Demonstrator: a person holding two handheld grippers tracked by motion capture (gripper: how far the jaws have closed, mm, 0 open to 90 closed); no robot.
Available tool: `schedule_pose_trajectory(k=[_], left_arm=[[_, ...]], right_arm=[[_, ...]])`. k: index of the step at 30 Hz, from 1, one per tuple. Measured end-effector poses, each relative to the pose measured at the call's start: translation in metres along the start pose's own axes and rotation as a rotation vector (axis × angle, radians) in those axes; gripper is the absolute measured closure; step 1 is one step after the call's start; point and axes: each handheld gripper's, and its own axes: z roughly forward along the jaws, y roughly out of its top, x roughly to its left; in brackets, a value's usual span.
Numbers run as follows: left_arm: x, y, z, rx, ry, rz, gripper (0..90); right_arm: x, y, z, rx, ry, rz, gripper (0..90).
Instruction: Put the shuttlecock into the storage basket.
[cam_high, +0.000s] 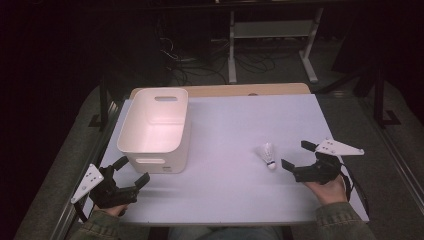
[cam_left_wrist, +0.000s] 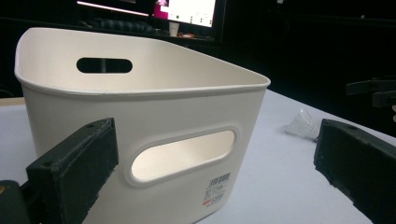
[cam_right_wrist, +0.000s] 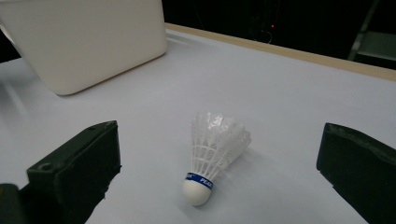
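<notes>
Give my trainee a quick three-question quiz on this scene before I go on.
1. True or false: the shuttlecock lies inside the bin.
2. Which gripper is nearer the shuttlecock: A left, B right?
3. Fill in: the shuttlecock's cork tip points ___ the right gripper.

Key: 1 false, it lies on the table. 2 B. 3 toward; both grippers have their jaws apart.

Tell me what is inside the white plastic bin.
The white plastic bin looks empty: the high view shows bare inner walls and floor. Its near wall hides the floor strip just behind it.
</notes>
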Motion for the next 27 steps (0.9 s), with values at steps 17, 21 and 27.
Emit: schedule_pose_trajectory(k=[17, 21, 27], left_arm=[[-0.001, 0.0, 0.001, -0.008, -0.003, -0.008, 0.0], [-0.001, 0.0, 0.001, -0.007, -0.004, -0.003, 0.0], [-0.001, 0.0, 0.001, -0.006, -0.003, -0.004, 0.0]], right_arm=[[-0.003, 0.006, 0.019, 0.098, 0.031, 0.024, 0.0], [-0.003, 0.01, 0.021, 0.113, 0.043, 0.027, 0.0], [-0.005, 0.014, 0.026, 0.148, 0.05, 0.027, 0.0]])
